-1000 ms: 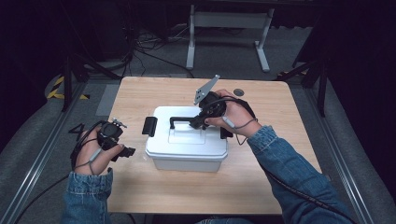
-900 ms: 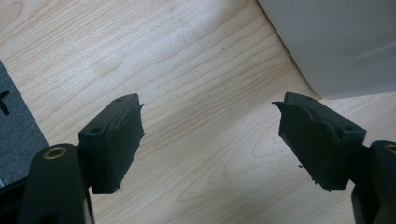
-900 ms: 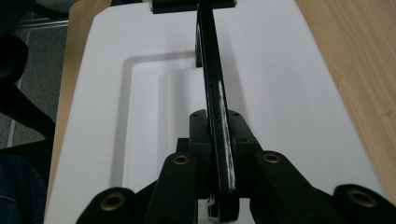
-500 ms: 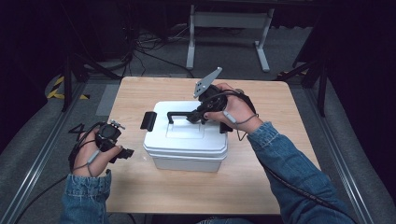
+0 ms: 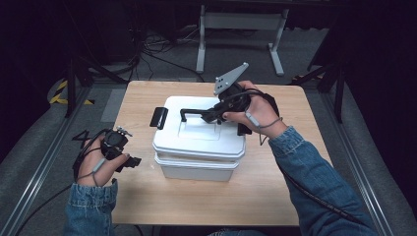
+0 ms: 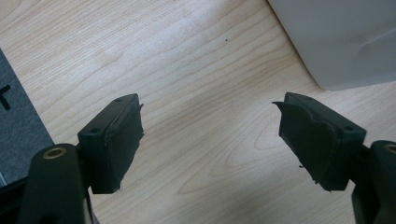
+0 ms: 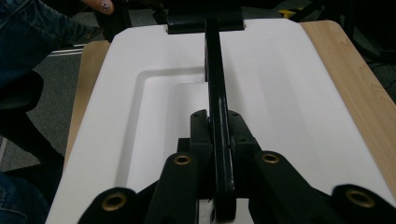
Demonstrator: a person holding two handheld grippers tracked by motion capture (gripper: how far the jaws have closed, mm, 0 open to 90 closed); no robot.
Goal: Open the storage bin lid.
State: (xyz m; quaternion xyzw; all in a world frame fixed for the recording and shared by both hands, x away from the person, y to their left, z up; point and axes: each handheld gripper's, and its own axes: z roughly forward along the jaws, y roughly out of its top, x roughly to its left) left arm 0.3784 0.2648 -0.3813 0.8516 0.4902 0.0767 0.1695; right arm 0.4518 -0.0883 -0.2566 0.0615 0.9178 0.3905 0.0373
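White plastic lid with a black bar handle is sitting over the white plastic storage box mid-tabletop, its near edge lifting; the right gripper is clamping that handle. The thin bar may be slipping or the lid tilting and catching on the box. The left gripper is hanging apart near the light wooden tabletop's left edge

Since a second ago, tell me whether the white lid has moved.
Yes. The white lid has come up off the box: a gap now shows between them, and the right claw, shut on the black handle, has risen against the table.
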